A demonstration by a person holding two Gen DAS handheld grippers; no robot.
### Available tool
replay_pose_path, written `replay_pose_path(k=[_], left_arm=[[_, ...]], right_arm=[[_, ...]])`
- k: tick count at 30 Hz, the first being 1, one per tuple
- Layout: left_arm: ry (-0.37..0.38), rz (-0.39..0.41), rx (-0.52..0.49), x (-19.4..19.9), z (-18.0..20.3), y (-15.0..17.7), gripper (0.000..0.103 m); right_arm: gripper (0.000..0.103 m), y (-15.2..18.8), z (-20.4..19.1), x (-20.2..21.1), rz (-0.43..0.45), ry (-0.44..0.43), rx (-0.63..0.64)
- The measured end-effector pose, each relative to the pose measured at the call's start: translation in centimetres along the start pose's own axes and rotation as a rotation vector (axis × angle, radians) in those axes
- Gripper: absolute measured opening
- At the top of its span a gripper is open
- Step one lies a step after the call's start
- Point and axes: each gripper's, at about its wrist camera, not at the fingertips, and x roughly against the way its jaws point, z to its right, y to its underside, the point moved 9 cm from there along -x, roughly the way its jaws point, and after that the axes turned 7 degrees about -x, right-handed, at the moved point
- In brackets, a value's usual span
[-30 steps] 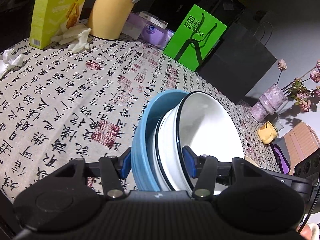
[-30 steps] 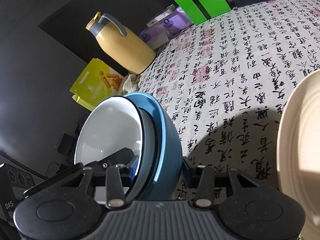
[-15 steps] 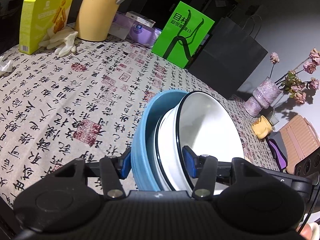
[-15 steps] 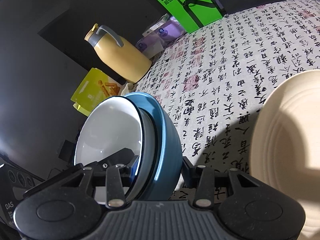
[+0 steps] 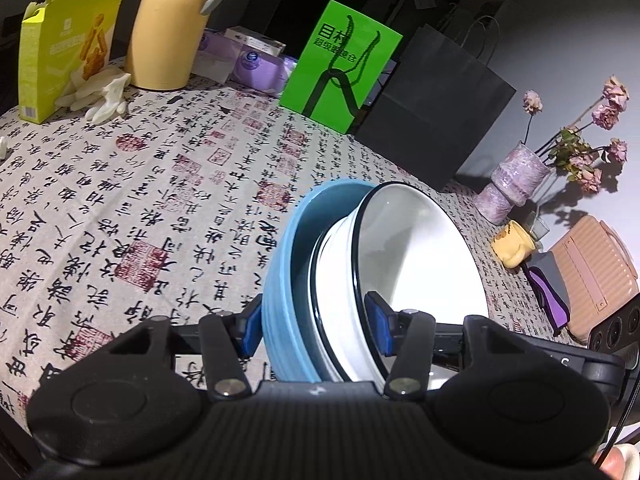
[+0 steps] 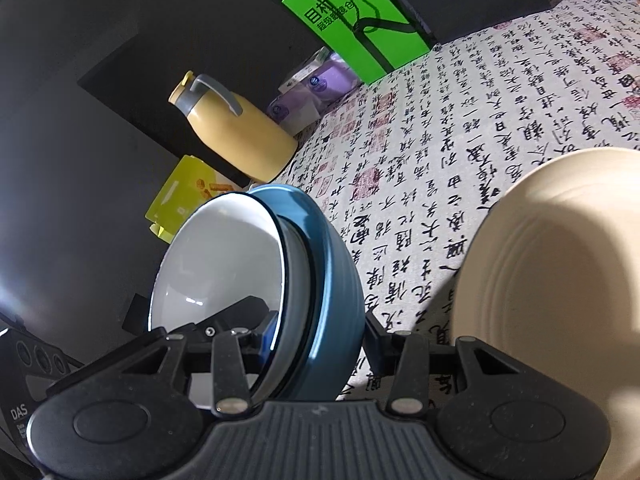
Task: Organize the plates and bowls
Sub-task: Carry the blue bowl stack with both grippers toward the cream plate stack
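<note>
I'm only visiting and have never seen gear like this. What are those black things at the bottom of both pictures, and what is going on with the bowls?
There is no robot here. A person holds a two-finger gripper in each hand, and each carries a wide-angle camera looking along its fingers. One picture comes from the left gripper, the other from the right gripper. Both are clamped on opposite edges of the same stack: a white bowl nested in a blue bowl, held above the table. On the table stand a yellow jug, a green bag, a vase, and a cream plate close by the right gripper.
</note>
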Motion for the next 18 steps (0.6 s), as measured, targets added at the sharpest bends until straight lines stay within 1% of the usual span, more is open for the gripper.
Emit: replay_pose_path(k=[18], left_arm=[[0.031, -0.013, -0.055, -1.7, 4.4, 0.2, 0.052]], right_arm=[[0.043, -1.4, 3.0, 3.4, 0.059, 0.001, -0.036]])
